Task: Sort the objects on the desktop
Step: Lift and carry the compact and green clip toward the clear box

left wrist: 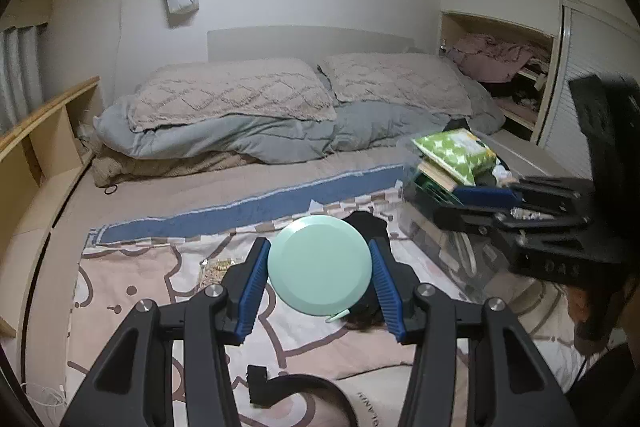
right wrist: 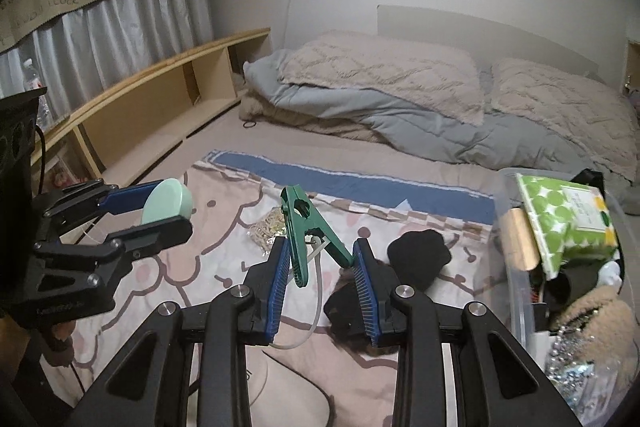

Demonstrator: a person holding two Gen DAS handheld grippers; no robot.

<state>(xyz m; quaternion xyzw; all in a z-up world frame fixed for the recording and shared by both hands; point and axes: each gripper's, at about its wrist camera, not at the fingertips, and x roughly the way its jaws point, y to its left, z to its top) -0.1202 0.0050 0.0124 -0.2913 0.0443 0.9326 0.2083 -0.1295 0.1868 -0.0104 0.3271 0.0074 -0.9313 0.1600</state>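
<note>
My left gripper (left wrist: 319,267) is shut on a round mint-green case (left wrist: 319,265) and holds it above the pink blanket; it also shows in the right wrist view (right wrist: 168,201) at the left. My right gripper (right wrist: 320,263) is shut on a dark green clip (right wrist: 310,231), whose tail ends press against the blue pads while its jaws point up and away. The right gripper also appears in the left wrist view (left wrist: 500,203) at the right, above the clear storage box (left wrist: 448,239).
The clear box (right wrist: 516,279) at the right holds a green-dotted tissue pack (right wrist: 560,219), a wooden block and other items. A black cloth (right wrist: 420,255), a pile of small gold clips (right wrist: 266,225) and a white cable (right wrist: 316,303) lie on the blanket. Pillows and a duvet lie behind.
</note>
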